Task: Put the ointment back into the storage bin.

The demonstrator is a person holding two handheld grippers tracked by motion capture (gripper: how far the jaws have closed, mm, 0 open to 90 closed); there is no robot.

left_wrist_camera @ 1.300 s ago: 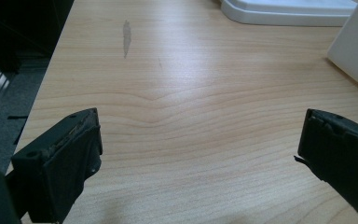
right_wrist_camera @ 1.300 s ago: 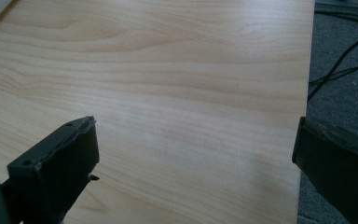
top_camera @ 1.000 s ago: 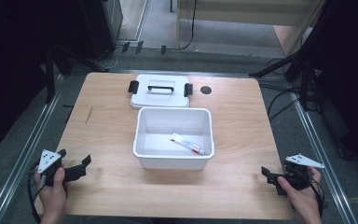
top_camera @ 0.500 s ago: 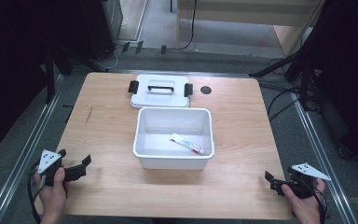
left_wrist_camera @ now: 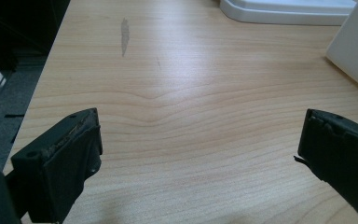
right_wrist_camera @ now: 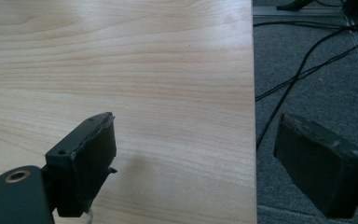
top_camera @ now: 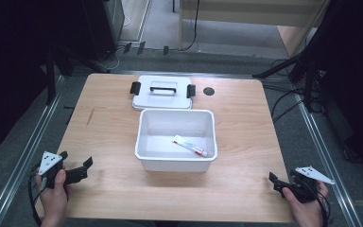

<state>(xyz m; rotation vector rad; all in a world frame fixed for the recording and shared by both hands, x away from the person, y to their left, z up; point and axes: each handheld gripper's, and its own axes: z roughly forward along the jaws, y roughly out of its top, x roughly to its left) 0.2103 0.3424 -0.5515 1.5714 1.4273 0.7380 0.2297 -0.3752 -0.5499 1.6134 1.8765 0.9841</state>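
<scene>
A white rectangular plastic bin sits open near the middle of the light wooden tabletop, and it serves as the anchor for everything else. Inside it, toward its right near corner, a small white tube with a red end lies flat and slantwise on the floor of the bin, touching nothing else. Just behind the bin, almost against its far wall, rests the bin's white lid with a moulded handle and two black side latches, top up; set there, it leaves the bin's mouth free, probably so the tube can be reached or the lid fetched easily. A small dark round mark shows on the tabletop just right of the lid.

The left gripper is held low, well to the left of the bin and nearer the person, jaws spread wide with only bare wood between them. The right gripper hangs well to the right of the bin at the tabletop's near right edge, jaws likewise apart and empty, one of them out over the grey floor. Both seem parked clear of the bin, a resting stance by my reading.
</scene>
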